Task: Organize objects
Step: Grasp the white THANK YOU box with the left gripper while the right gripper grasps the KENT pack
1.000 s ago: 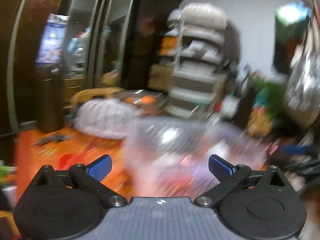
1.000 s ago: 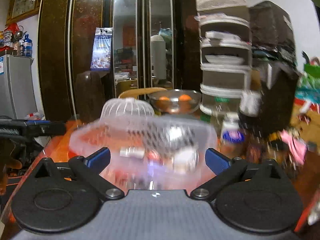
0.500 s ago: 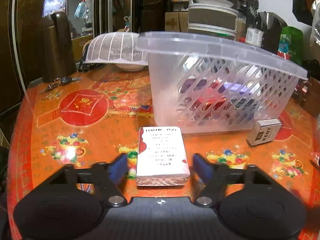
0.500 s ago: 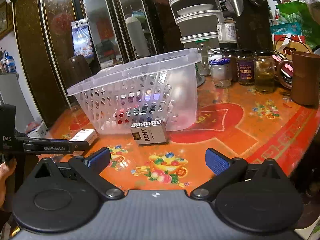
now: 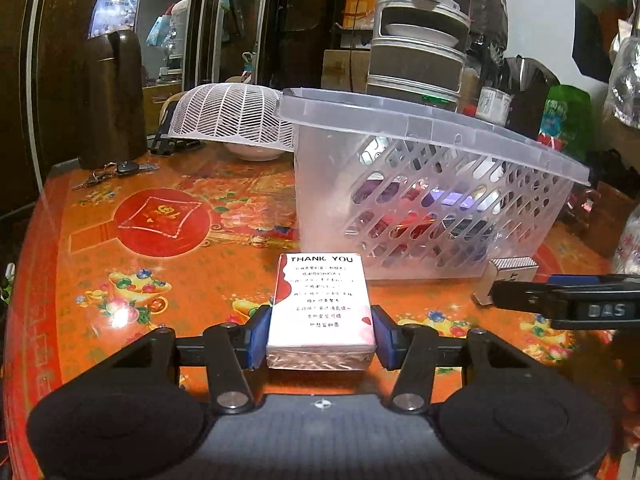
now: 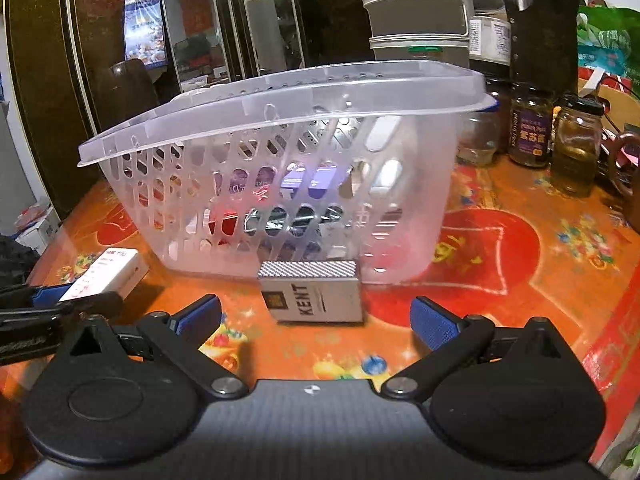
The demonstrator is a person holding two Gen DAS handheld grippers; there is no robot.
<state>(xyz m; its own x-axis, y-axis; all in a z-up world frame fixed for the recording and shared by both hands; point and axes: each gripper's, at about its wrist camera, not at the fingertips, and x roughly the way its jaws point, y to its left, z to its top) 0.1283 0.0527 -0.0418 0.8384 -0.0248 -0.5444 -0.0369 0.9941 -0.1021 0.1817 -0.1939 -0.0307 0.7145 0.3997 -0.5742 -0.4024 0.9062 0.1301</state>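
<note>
A white "THANK YOU" card box (image 5: 320, 304) lies on the orange patterned table (image 5: 160, 272), and my left gripper (image 5: 318, 336) is shut on its near end with both blue pads against its sides. It also shows in the right wrist view (image 6: 105, 274). A silver KENT cigarette pack (image 6: 311, 291) lies in front of a clear plastic basket (image 6: 288, 184) that holds several small items. My right gripper (image 6: 316, 318) is open, its jaws wide on either side of the pack's near edge, a little short of it. The pack also shows in the left wrist view (image 5: 508, 274).
A white mesh food cover (image 5: 232, 116) over a bowl and a set of keys (image 5: 116, 170) lie at the far left. Glass jars (image 6: 576, 148) and a brown mug (image 6: 628, 168) stand at the right. A stacked metal rack (image 5: 420, 40) and dark cabinets stand behind.
My left gripper's jaws have closed onto the card box. My right gripper has moved closer to the KENT pack and stayed open.
</note>
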